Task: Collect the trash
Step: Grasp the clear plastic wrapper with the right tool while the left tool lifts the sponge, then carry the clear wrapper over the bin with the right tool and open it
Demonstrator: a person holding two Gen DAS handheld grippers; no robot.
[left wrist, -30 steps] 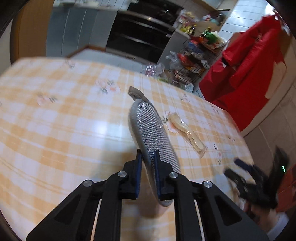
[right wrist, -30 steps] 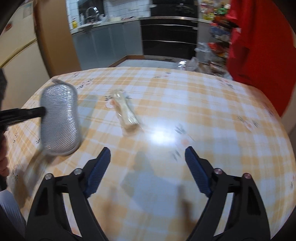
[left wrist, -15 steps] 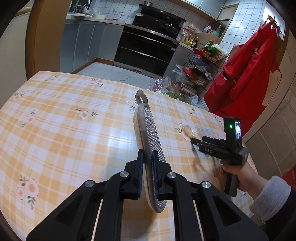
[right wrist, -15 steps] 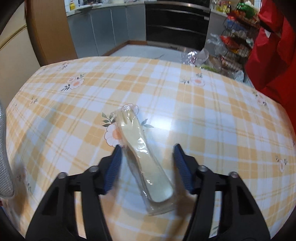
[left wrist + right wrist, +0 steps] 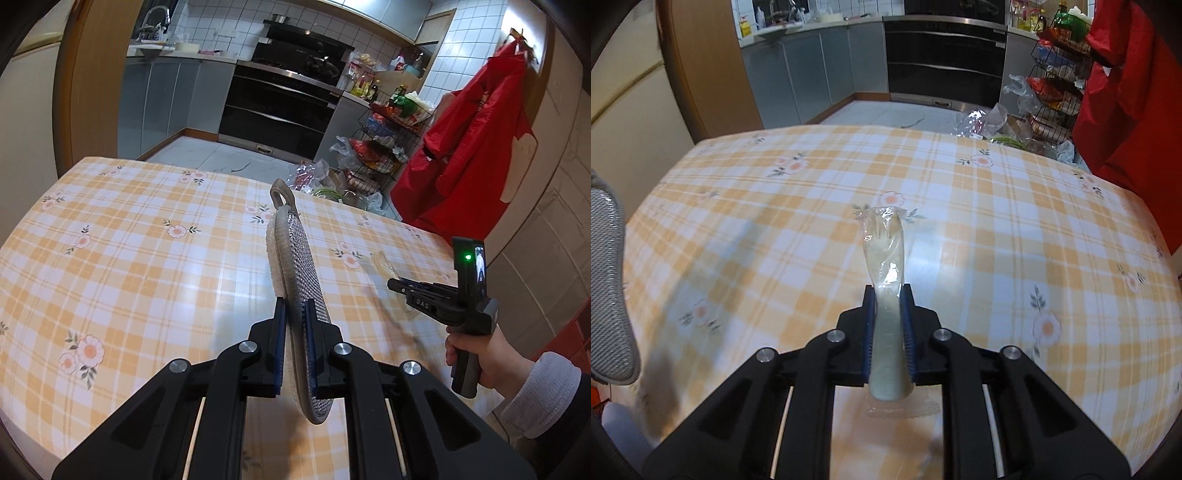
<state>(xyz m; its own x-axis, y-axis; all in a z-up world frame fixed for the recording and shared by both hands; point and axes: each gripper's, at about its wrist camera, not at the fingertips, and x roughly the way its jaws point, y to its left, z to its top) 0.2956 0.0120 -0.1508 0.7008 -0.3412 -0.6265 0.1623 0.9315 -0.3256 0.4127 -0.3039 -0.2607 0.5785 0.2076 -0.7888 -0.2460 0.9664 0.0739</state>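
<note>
The left gripper (image 5: 294, 341) has its jaws clamped narrow on a silver mesh scouring pad (image 5: 297, 273), which stands on edge between the blue pads and reaches forward and upward from them, its hanging loop at the far tip. Ahead of and below those jaws spreads the tabletop (image 5: 147, 258), covered in an orange-and-white check cloth with small flowers.

The right gripper (image 5: 889, 328) has its jaws closed tight on a plastic fork in a clear wrapper (image 5: 886, 266). The wrapped handle sits between the blue pads, its near end sticking out just behind them, and the tined end extends straight ahead of the jaws over the tabletop (image 5: 997, 229). From the left wrist view the right gripper (image 5: 397, 286) shows off to the right of the left jaws, gripped by the person's right hand (image 5: 480, 354), with the wrapper at its tip.

Beyond the tabletop's far edge lie crumpled plastic bags (image 5: 982, 122) on the floor, a wire rack (image 5: 388, 147) of groceries, a red garment (image 5: 469, 147) hanging at right, and a black oven (image 5: 280, 114) among grey cabinets.
</note>
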